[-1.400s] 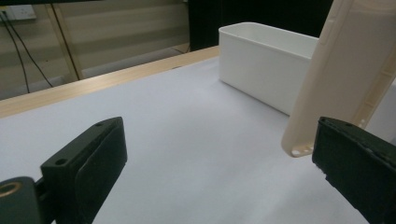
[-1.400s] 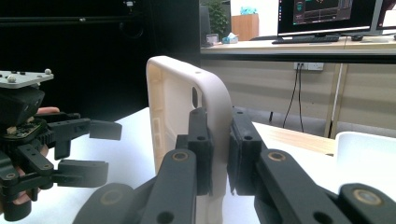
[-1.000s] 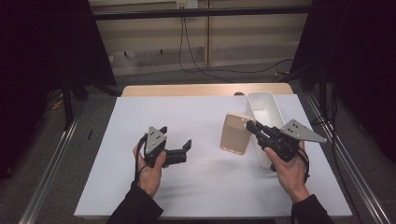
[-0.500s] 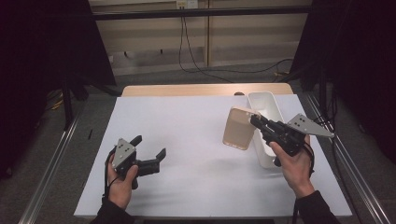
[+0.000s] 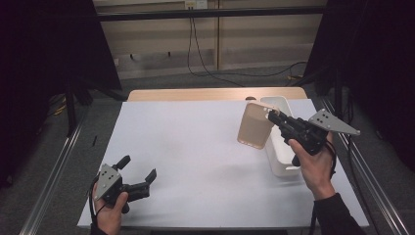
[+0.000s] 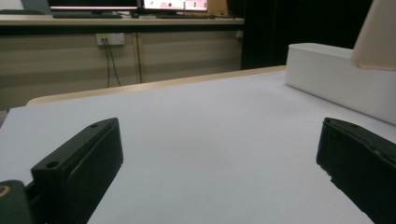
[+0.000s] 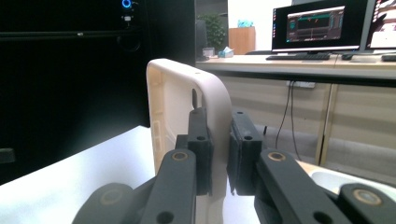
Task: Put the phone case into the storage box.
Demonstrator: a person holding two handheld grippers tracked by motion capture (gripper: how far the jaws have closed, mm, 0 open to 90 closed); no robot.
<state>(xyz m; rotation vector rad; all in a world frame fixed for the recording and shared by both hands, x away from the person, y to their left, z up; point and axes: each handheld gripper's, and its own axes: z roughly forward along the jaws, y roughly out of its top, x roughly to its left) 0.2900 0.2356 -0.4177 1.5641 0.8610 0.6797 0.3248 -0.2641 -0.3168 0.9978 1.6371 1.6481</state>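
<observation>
A beige plastic lid (image 5: 253, 127) hangs tilted above the white table (image 5: 195, 142), beside a white bin (image 5: 280, 159). My right gripper (image 5: 272, 116) is shut on the lid's rim, which the right gripper view shows as the lid (image 7: 175, 98) pinched between both pads of the gripper (image 7: 217, 135). My left gripper (image 5: 138, 167) rests low at the near left corner of the table, open with nothing between its fingers. From the left gripper (image 6: 219, 172) view, its jaws stand wide over bare table, with the bin (image 6: 327, 77) and the lid (image 6: 378, 37) farther off at the right.
A wooden strip (image 5: 215, 94) runs along the table's far edge. Metal rails (image 5: 54, 176) flank both sides of the table. Cables lie on the floor beyond. Desks with monitors (image 7: 317, 28) stand in the background.
My left gripper has moved left and toward the near edge, away from the table's middle. My right gripper has raised the beige lid a little beside the bin.
</observation>
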